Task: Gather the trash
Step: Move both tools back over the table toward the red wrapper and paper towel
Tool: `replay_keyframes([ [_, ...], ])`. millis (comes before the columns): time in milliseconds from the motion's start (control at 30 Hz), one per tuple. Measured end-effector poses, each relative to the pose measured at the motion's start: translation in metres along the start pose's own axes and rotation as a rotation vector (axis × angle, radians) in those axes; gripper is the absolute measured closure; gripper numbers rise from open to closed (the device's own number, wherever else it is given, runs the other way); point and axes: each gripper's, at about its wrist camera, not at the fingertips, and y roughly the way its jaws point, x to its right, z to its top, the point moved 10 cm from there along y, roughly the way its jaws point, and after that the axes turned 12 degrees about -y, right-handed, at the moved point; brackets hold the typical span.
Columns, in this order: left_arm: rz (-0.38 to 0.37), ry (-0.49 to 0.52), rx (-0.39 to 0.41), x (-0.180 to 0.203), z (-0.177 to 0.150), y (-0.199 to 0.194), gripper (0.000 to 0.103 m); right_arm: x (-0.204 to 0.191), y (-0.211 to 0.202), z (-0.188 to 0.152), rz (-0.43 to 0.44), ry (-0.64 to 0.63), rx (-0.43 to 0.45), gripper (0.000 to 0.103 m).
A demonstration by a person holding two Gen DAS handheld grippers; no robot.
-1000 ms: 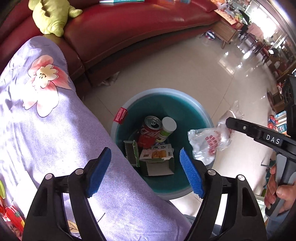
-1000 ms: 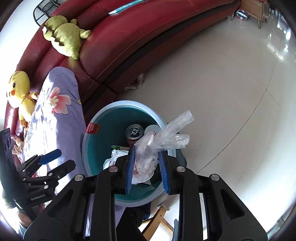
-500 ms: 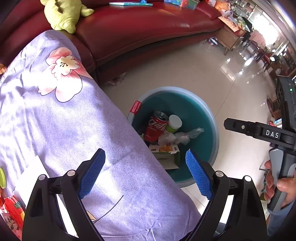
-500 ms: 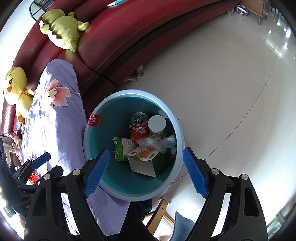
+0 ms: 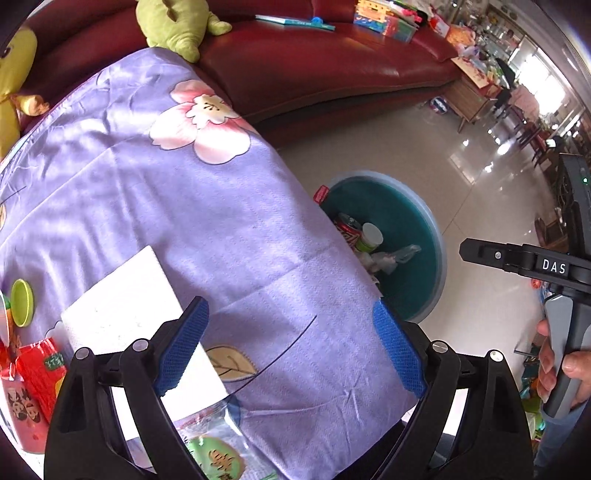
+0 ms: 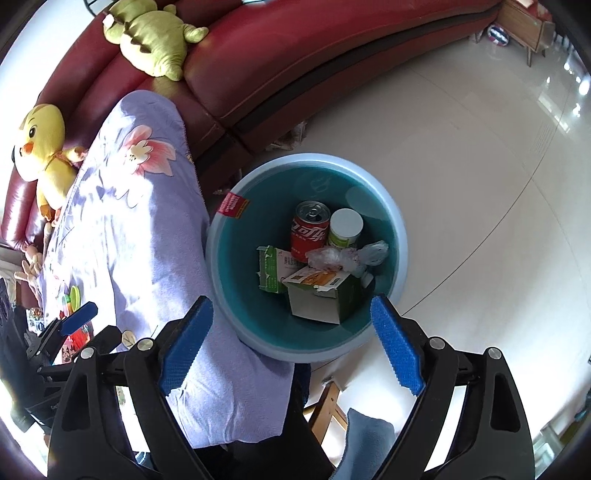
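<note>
A blue bin (image 6: 399, 229) stands on the floor beside the cloth-covered table (image 5: 155, 206). In it lie a red can (image 6: 310, 229), a white-capped bottle (image 6: 345, 225), two green cartons (image 6: 321, 291) and a crumpled clear plastic bag (image 6: 343, 256). My right gripper (image 6: 291, 302) hangs above the bin's near rim, its jaws opening with nothing between them. Over the table's lilac cloth, my left gripper (image 5: 288, 310) stands open and empty. A white sheet (image 5: 122, 299), a red packet (image 5: 37, 369) and a green-printed wrapper (image 5: 214, 454) lie on the table by it.
A red leather sofa (image 6: 332, 48) curves behind the bin, with a green plush (image 6: 151, 33) and a yellow chick plush (image 6: 40, 140) on it. Glossy tiled floor (image 6: 480, 147) spreads to the right. A wooden stool leg (image 6: 325, 402) shows below the bin.
The right gripper opened and let go of the plastic bag, which now lies in the bin. Both grippers rose, and the left one swung from the bin to over the table.
</note>
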Motion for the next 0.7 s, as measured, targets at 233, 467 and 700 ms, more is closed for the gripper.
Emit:
replay_keyframes([
  [233,0.037,-0.087,0.043,-0.063,-0.023,-0.032,0.009,-0.062,0.003,-0.010,0.016,-0.109,-0.021,0.020],
  [467,0.109,-0.180,0.069,-0.133,-0.053,-0.056,0.009,-0.118,0.007,-0.024,0.034,-0.211,-0.040,0.020],
  [700,0.187,-0.219,0.072,-0.185,-0.089,-0.065,0.008,-0.154,0.020,-0.041,0.059,-0.259,-0.075,0.020],
])
